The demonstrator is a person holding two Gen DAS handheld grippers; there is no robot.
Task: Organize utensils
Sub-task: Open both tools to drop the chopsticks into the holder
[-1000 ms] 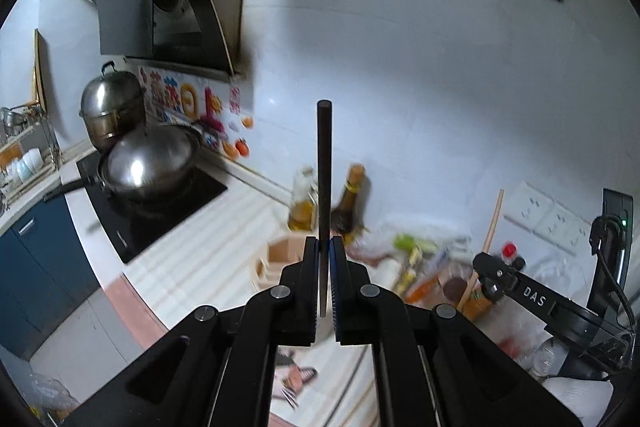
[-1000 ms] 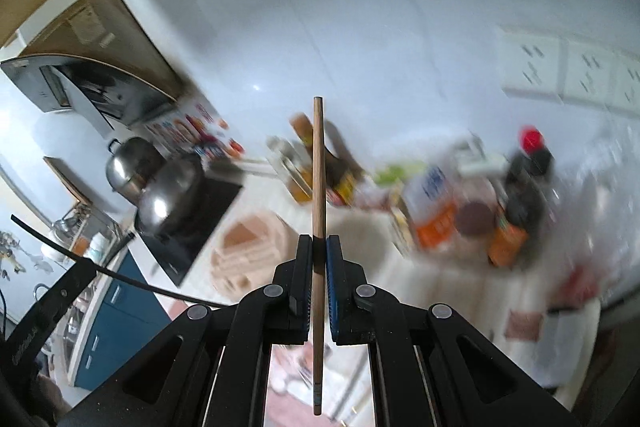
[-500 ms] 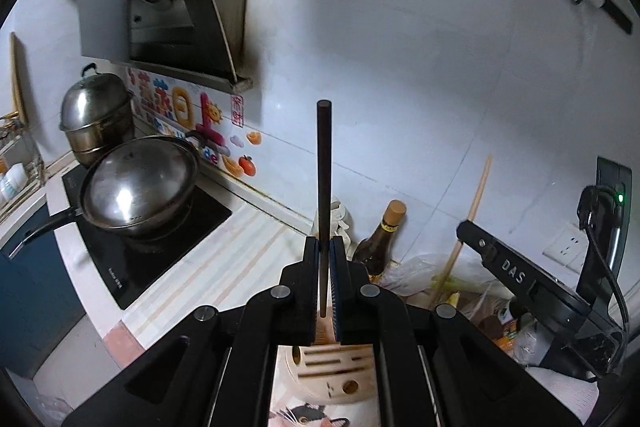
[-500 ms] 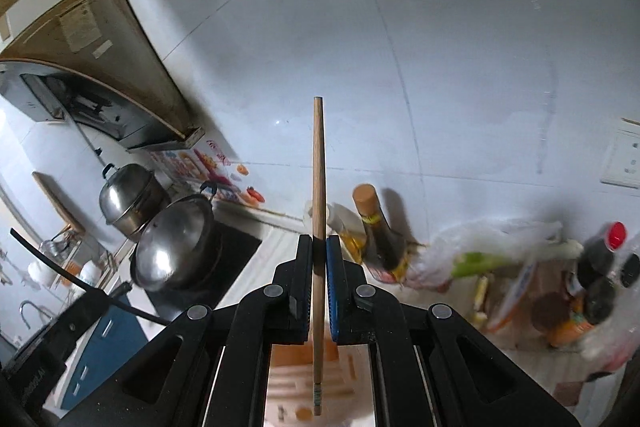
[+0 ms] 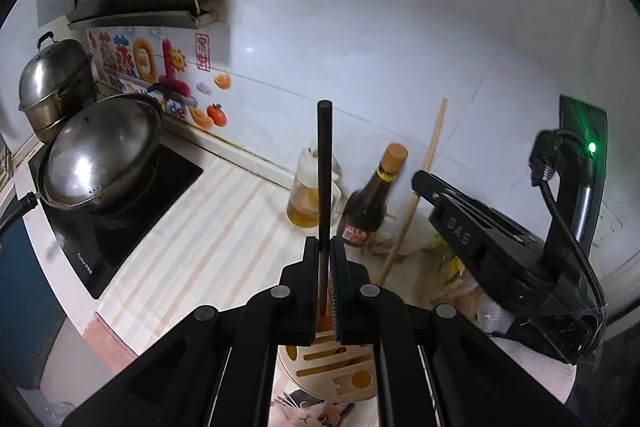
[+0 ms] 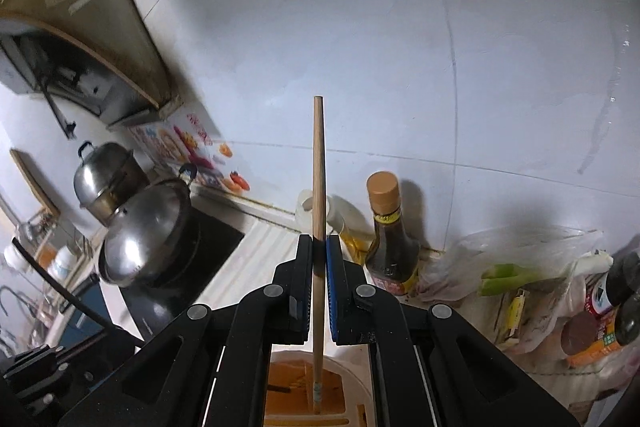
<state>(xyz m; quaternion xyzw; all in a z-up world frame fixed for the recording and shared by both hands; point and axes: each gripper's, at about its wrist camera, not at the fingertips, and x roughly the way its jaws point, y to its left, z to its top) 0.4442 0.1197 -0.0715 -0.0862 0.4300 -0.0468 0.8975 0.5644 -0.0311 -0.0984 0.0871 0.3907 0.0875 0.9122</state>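
Observation:
My left gripper [image 5: 325, 251] is shut on a black chopstick [image 5: 324, 163] that stands upright, its lower end hidden between the jaws. My right gripper [image 6: 319, 255] is shut on a wooden chopstick [image 6: 318, 187], also upright; it shows in the left wrist view [image 5: 416, 195] too. Its lower tip reaches into an opening of the cream utensil holder [image 6: 352, 383] straight below. The same holder [image 5: 332, 363], with slots in its top, sits under my left gripper.
A steel wok [image 5: 100, 155] and a stacked steamer pot [image 5: 52, 83] sit on a black hob at the left. An oil jar [image 5: 308, 195] and a dark sauce bottle [image 5: 368, 207] stand by the tiled wall. Plastic bags and bottles [image 6: 560, 287] crowd the right.
Both grippers have come closer to the counter and over the utensil holder. The wooden chopstick's tip has gone down into the holder. Both grips are unchanged.

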